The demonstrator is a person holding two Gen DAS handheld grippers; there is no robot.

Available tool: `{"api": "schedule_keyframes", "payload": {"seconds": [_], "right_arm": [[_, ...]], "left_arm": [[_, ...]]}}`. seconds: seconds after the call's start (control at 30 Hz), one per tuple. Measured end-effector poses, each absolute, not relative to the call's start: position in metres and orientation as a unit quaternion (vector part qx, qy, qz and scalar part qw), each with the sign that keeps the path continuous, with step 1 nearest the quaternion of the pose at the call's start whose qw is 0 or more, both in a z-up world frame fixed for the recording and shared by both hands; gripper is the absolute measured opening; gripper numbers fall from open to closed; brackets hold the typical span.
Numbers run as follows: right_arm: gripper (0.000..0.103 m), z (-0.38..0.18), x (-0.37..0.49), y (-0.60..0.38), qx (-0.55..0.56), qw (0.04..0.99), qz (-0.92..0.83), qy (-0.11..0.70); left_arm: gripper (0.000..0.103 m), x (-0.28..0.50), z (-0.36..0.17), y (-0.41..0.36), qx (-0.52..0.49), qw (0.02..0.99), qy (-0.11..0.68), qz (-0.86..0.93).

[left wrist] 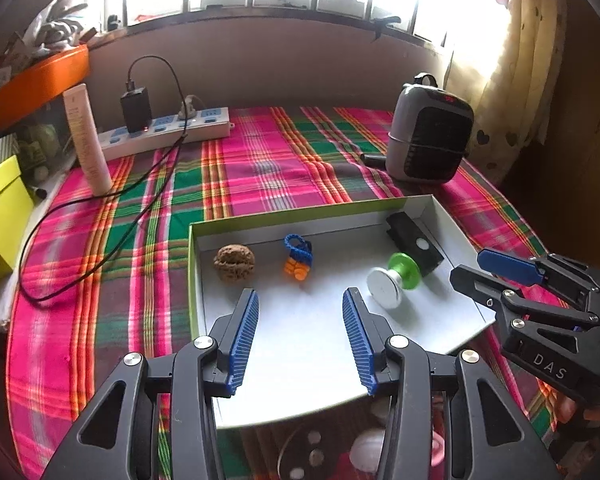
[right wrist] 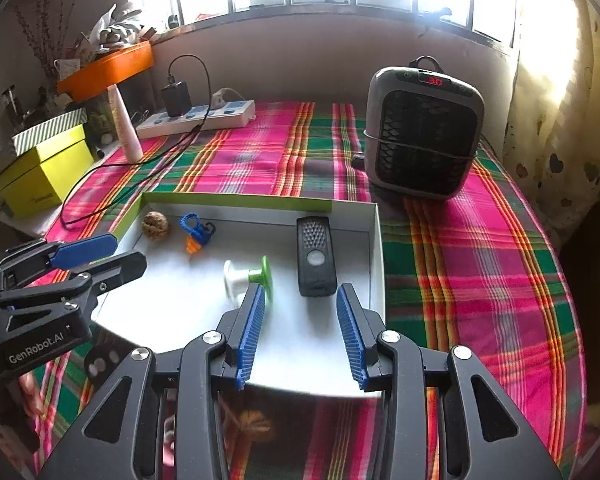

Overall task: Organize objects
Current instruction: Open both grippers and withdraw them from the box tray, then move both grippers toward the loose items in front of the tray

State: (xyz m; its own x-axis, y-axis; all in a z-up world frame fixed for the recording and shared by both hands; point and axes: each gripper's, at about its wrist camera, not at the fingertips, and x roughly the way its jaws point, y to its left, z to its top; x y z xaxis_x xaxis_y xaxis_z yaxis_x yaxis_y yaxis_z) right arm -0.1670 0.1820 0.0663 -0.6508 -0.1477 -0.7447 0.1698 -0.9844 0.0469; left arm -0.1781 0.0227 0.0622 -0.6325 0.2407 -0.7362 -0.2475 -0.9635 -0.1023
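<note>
hovering left gripper [left wrist: 300, 294] (empty) over box [left wrist: 300, 216]

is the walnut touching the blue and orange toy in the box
Apart. The left wrist view shows bare white box floor between the walnut and the toy; the right wrist view shows the gap too.

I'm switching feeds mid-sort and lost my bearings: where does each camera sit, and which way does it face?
Left wrist: on the left gripper, angled down over the white box; right gripper at right edge.
Right wrist: on the right gripper, facing the same way; left gripper at left edge.
Shared: walnut, green spool, black remote, heater.
</note>
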Motion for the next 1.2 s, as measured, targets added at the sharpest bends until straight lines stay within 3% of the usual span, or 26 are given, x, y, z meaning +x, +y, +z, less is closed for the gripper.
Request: {"api": "schedule_keyframes", "payload": {"seconds": [1.2], "right_arm": [[0.039,0.055,-0.083,0.180,0.387,0.121,-0.914,-0.003]], "left_arm": [[0.046,-0.089,0.041,-0.004,-0.414,0.156,-0.032,0.896]]}}
